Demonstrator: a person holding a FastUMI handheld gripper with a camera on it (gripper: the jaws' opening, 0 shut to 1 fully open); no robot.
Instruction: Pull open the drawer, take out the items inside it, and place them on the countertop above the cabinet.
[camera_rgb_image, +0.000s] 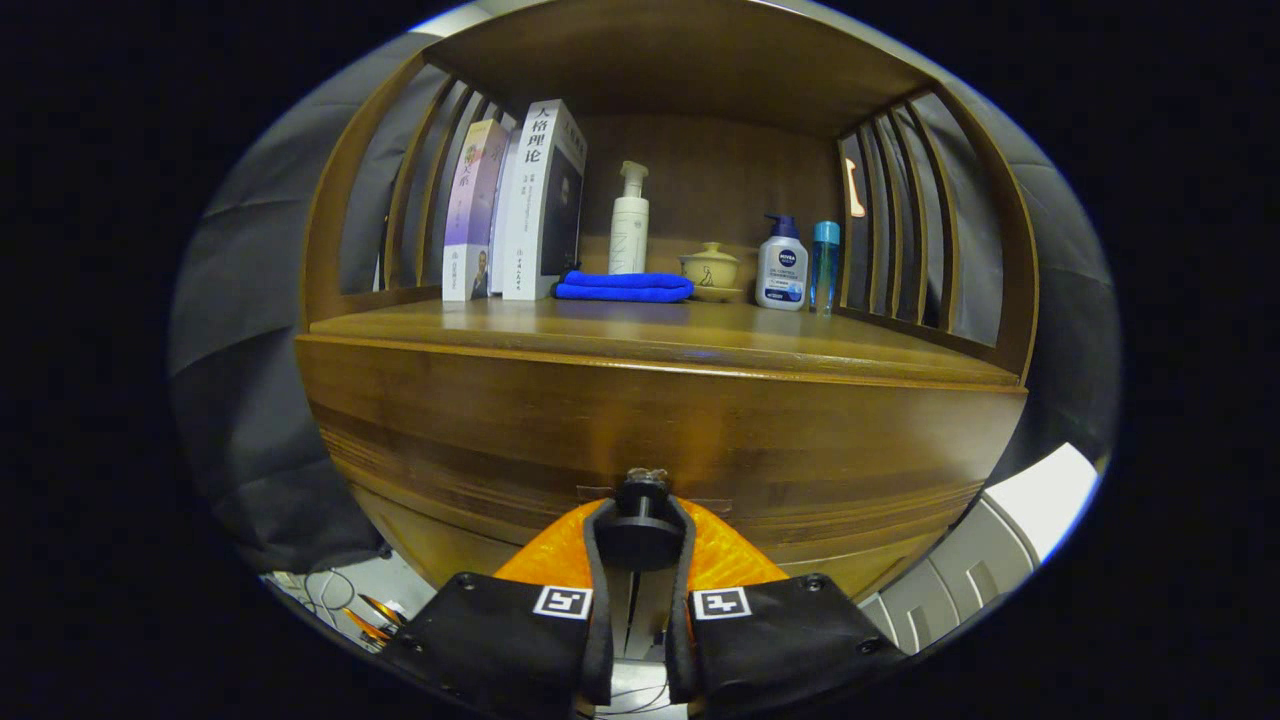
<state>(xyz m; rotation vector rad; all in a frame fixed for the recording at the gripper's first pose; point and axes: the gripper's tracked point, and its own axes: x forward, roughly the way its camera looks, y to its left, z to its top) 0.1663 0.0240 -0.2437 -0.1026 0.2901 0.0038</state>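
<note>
A wooden cabinet fills the gripper view, with its drawer front (480, 440) just ahead of the fingers. The drawer's black round knob (641, 535) sits between my two orange fingers (548, 562), whose black pads hug it on both sides. My gripper (640, 522) is shut on this knob. The drawer's inside is hidden behind its front, so no items in it show. Above the drawer front runs the wooden countertop (720, 340), under a slatted shelf hood.
At the back of the countertop stand upright books (520, 205), a white pump bottle (629, 222), a folded blue cloth (625, 287), a small ceramic lidded pot (710, 268), a white-and-blue pump bottle (782, 265) and a slim blue bottle (825, 265). A white object (1000, 545) stands low beside the cabinet.
</note>
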